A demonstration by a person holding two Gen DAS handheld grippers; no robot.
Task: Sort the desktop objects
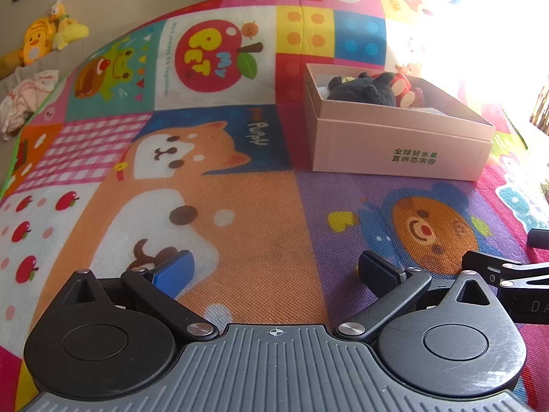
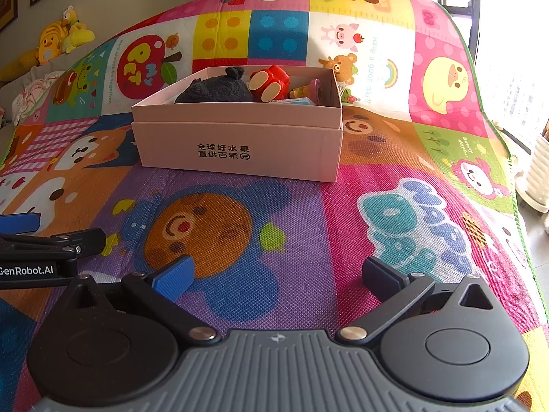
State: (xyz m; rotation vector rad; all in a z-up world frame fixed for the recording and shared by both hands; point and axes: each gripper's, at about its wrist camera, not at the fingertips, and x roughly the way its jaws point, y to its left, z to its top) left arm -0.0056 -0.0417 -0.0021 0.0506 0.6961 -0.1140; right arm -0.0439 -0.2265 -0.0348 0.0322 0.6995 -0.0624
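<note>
A pink cardboard box with green print stands on the colourful play mat; the left wrist view has the box at the upper right. Inside lie a dark grey plush toy, a red toy with cream round feet and some small pieces at the right end. The plush and the red toy also show from the left. My left gripper is open and empty, low over the mat. My right gripper is open and empty too, well short of the box.
Yellow plush toys and a pale cloth bundle sit along the wall at the far left. The mat's right edge drops to a tiled floor with a white pot. Strong sunlight washes out the upper right.
</note>
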